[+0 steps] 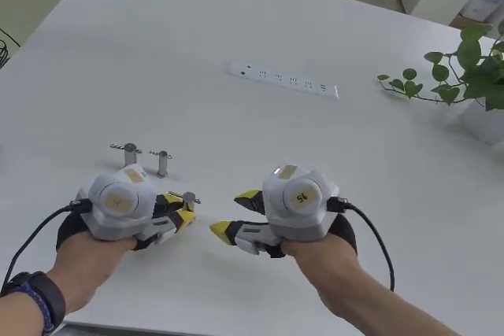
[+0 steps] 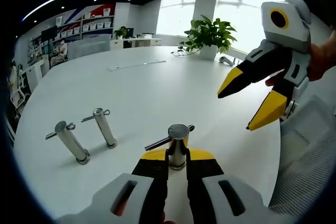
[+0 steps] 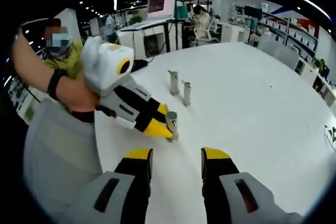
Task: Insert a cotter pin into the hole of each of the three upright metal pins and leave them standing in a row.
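Farthest left, the first pin (image 2: 72, 142) and the second pin (image 2: 104, 128) stand apart on the white tabletop (image 1: 236, 37), and the left gripper view shows a cotter pin through each top. Just beside them, the left claw (image 1: 183, 214) is clamped on the third pin (image 2: 178, 148), its cotter pin (image 2: 157, 141) lying crosswise. The right claw (image 1: 226, 212) gapes nearby, holding nothing. Beyond is bare tabletop up to a power strip (image 1: 283, 80), and a potted plant (image 1: 465, 60) sits by the right edge.

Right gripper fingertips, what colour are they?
Yellow fingertips, black behind; clearest in the left gripper view.
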`<state>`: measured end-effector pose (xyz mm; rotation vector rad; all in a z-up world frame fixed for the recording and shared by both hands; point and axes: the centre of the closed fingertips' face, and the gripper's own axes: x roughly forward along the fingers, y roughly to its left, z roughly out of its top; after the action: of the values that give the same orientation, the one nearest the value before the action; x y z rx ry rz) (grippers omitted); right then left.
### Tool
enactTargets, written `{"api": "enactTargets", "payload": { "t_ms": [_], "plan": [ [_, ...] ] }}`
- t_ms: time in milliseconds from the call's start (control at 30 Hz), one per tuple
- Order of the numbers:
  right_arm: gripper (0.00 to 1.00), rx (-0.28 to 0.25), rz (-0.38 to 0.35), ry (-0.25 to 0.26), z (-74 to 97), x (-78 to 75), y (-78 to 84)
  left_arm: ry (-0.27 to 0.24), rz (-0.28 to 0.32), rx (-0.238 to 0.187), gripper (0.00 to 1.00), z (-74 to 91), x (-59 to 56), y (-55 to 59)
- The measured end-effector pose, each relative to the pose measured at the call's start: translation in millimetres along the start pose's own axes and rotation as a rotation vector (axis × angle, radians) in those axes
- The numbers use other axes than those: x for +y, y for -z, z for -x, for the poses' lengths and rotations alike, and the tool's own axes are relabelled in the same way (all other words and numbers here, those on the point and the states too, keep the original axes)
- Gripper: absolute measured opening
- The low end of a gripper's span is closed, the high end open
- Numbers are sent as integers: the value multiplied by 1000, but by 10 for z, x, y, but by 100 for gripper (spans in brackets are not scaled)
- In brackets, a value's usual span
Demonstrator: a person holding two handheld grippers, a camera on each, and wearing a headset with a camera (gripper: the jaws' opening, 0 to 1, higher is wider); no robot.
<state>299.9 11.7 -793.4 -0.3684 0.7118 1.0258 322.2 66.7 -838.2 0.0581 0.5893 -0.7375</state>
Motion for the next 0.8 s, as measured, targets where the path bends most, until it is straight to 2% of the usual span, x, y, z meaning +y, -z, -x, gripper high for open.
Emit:
{"api": "enactTargets", "payload": {
  "t_ms": [267,533,800],
  "plan": [
    [42,-37,-63,27,204,-65,157,-15,5,1,10,-47,24,-49],
    [44,-69,-99,46,361,-118,241,-29,-1,0,10,-107,42,-121],
    [44,-72,-131,57,440,-115,357,-52,-6,-28,10,-167,130,-308]
  ]
}}
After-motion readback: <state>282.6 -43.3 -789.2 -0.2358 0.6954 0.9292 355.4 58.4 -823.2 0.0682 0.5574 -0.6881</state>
